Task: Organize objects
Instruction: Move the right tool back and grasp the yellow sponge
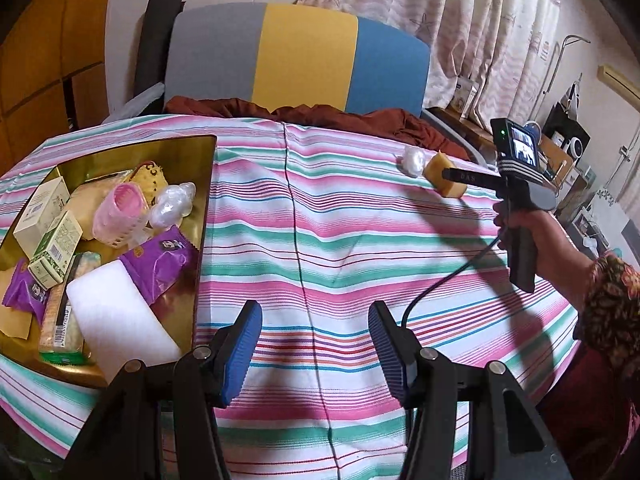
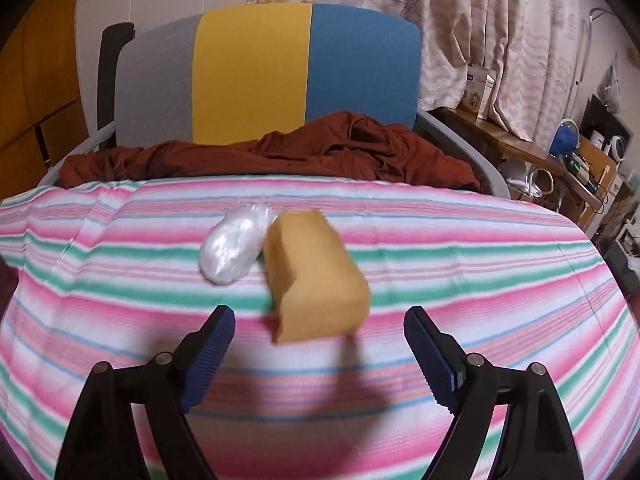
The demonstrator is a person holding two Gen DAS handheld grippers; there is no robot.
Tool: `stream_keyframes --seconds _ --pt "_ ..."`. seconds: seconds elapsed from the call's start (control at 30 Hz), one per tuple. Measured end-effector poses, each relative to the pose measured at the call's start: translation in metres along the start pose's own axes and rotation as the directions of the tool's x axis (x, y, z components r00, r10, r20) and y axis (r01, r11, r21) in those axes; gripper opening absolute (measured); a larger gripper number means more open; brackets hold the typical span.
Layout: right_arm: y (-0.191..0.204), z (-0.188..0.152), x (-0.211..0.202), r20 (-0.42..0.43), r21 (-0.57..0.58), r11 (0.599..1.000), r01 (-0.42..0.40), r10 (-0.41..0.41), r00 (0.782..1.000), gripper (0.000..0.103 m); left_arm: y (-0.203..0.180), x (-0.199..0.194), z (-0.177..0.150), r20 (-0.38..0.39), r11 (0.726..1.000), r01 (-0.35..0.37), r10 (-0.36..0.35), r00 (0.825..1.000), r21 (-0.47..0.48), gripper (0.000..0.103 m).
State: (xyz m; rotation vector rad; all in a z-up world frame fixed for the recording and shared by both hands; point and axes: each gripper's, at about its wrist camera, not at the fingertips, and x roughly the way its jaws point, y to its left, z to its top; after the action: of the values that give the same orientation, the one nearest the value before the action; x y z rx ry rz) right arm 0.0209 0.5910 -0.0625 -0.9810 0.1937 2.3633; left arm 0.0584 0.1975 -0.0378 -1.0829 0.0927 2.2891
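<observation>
A yellow sponge block lies on the striped tablecloth, just ahead of my open right gripper. A clear crumpled plastic wrap lies beside it on the left, touching or nearly so. In the left wrist view the sponge and the wrap sit at the table's far right, with the right gripper over the sponge. My left gripper is open and empty over the cloth. A gold tray at the left holds boxes, purple packets, a pink basket and a white foam block.
A chair with grey, yellow and blue stripes stands behind the table, with a rust-red cloth on its seat. Curtains hang at the back right. A cluttered shelf stands at the right.
</observation>
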Motion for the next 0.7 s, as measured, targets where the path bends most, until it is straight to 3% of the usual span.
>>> stream_keyframes --seconds 0.2,0.47,0.57,0.7 --pt "-0.002 0.009 0.024 -0.006 0.009 0.998 -0.059 0.059 0.998 0.085 -0.002 0.005 0.005 -0.009 1.0 -0.013 0.013 1.0 0.007 0.056" --pt "-0.013 0.005 0.041 -0.042 0.08 0.993 -0.087 0.091 0.995 0.052 -0.017 0.019 0.022 -0.014 1.0 0.015 -0.015 1.0 0.022 0.056" --pt "-0.022 0.001 0.037 -0.027 0.122 0.986 -0.116 0.12 0.992 0.049 -0.028 0.027 0.036 -0.005 0.999 0.035 -0.035 0.999 0.037 0.056" --pt "-0.017 -0.007 0.024 -0.054 0.067 0.995 -0.068 0.072 0.996 0.047 -0.046 0.045 0.061 0.003 0.996 0.047 -0.048 0.999 0.08 0.056"
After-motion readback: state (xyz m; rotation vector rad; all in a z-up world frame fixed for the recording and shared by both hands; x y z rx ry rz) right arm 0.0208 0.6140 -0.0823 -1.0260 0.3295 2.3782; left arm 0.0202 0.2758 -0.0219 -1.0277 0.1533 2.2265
